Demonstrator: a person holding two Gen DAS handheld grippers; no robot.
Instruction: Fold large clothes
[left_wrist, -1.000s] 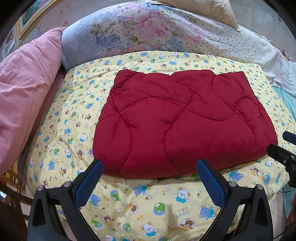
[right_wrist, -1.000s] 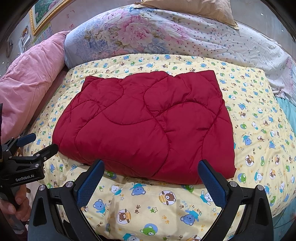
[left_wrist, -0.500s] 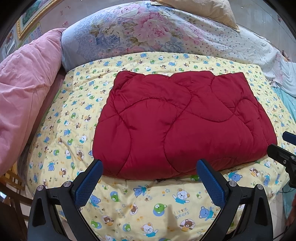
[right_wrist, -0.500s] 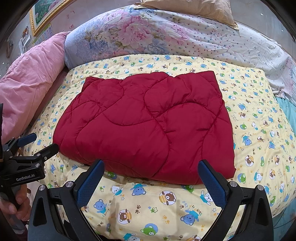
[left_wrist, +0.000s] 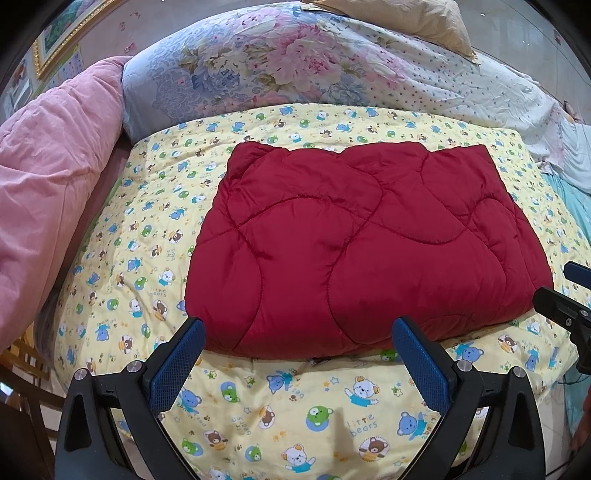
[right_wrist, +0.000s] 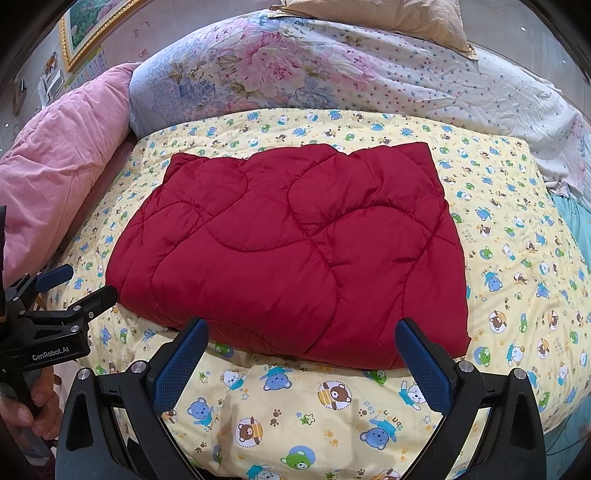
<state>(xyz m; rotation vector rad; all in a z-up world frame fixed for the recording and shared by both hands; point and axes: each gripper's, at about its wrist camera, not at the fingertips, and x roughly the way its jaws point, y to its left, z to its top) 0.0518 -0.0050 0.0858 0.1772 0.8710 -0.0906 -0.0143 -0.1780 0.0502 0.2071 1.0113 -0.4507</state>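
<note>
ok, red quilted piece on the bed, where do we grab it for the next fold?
Probably the near edge of the red quilted piece, one gripper at each near corner, coming in low from the front. That edge faces both open grippers, left gripper and right gripper, and lifts slightly off the bear-print sheet, so fingers could slide under.

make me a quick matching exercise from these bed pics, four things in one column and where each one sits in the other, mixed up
Things:
1. red quilted garment
2. pink duvet
3. floral bedding
4. tan pillow

Places:
A. heaped along the left side of the bed
B. at the very top, behind the floral bedding
C. folded flat in the middle of the bear-print sheet
D. bunched across the far end of the sheet

Pairs: 1-C, 2-A, 3-D, 4-B
</note>
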